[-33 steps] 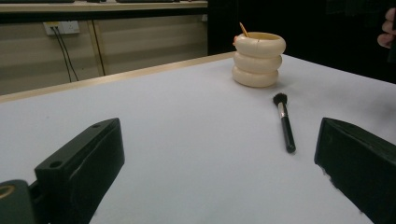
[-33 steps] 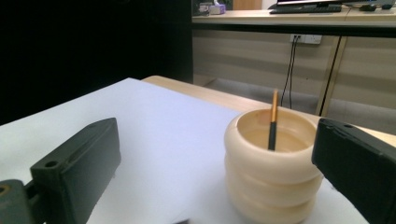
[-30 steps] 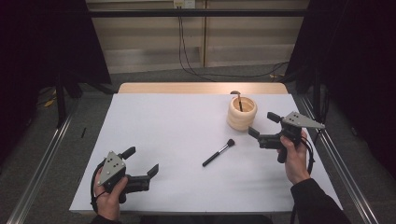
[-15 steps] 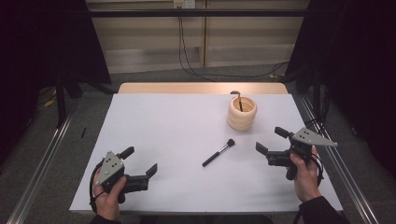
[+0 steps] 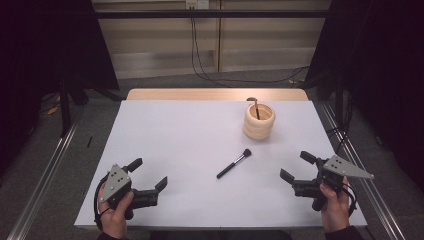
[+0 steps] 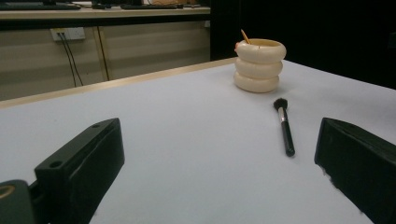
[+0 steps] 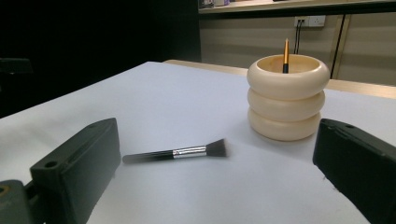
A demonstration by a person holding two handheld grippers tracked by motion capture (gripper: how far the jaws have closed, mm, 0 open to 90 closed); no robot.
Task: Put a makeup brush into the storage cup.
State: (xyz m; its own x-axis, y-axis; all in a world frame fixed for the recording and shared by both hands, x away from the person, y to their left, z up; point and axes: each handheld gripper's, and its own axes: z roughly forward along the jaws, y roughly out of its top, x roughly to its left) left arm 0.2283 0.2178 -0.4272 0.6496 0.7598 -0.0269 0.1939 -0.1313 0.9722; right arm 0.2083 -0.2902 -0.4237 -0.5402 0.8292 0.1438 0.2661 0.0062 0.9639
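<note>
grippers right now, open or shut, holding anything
Left gripper: open, holding nothing, near the table's front left.
Right gripper: open, holding nothing; the brush lies untouched on the table ahead of its fingers.

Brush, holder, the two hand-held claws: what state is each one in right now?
Makeup brush: lying flat on the table, loose, bristles toward the holder.
Ringed holder: upright, with a thin stick standing inside.
Left gripper: jaws open, holding nothing, low near the table's near edge.
Right gripper: jaws open, holding nothing, pointed toward the brush.
</note>
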